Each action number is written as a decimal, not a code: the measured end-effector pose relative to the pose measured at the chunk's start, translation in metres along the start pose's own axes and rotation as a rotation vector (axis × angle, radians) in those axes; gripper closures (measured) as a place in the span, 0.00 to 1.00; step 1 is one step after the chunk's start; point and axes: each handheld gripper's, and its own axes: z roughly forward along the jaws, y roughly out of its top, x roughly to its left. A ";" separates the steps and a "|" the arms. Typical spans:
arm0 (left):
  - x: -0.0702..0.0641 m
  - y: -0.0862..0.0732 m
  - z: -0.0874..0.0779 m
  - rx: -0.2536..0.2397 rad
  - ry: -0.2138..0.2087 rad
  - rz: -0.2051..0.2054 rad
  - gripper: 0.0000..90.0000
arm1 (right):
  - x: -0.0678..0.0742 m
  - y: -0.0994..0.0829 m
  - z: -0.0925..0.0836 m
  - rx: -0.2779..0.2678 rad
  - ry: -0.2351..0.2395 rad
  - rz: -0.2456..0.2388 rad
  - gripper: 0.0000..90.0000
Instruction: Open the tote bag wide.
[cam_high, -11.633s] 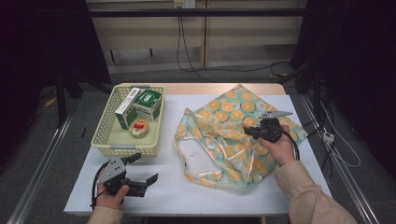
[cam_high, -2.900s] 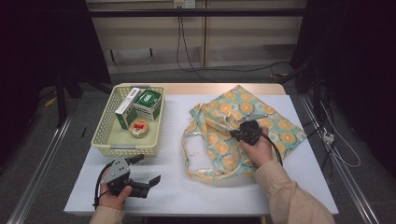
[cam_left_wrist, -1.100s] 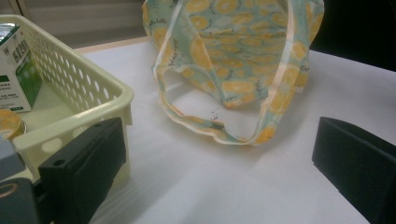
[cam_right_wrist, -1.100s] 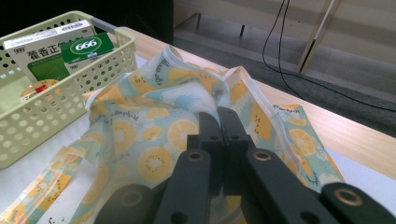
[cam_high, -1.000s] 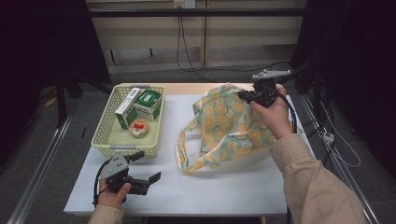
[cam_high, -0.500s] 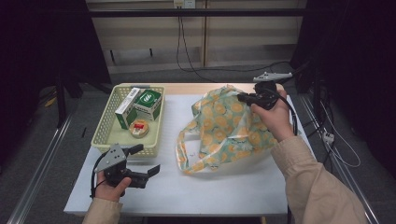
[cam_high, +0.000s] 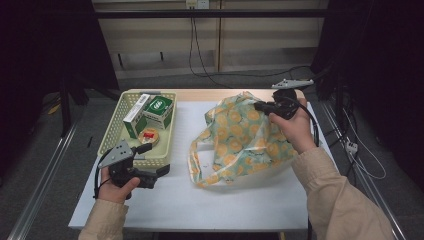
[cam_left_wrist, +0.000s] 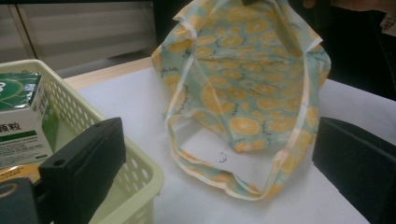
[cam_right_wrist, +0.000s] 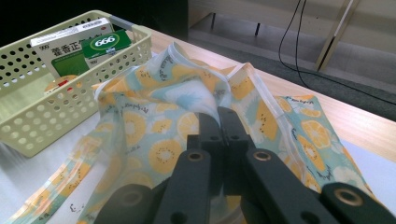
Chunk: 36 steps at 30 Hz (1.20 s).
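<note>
Right gripper (cam_high: 261, 106) up at the far right, jaws pinching the bag's (cam_high: 240, 140) top edge, bag hanging to the surface (cam_high: 175, 200). Left gripper (cam_high: 155, 160), jaws spread, hovers near left beside the basket (cam_high: 112, 140), facing the bag's mouth.

A white-topped rectangular table (cam_high: 165, 200) with a strip of pale wood along its far edge carries two things. Toward its left side sits a pale yellow perforated plastic basket (cam_high: 116, 131), resting flat on the white surface. To the right of it, well apart, a thin fabric bag printed with orange slices on light green (cam_high: 235, 145) has its lower part and open mouth lying on the tabletop, its handle loops spread toward the near edge.
</note>
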 end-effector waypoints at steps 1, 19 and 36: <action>0.001 0.001 0.000 0.003 -0.002 0.000 0.03 | 0.000 -0.001 0.000 0.000 0.001 -0.003 1.00; 0.021 0.026 0.008 0.022 0.025 -0.005 0.03 | -0.003 -0.003 -0.003 0.002 0.006 -0.004 1.00; 0.035 0.038 0.014 0.032 0.048 -0.009 0.03 | -0.002 -0.003 -0.002 0.003 0.018 -0.003 1.00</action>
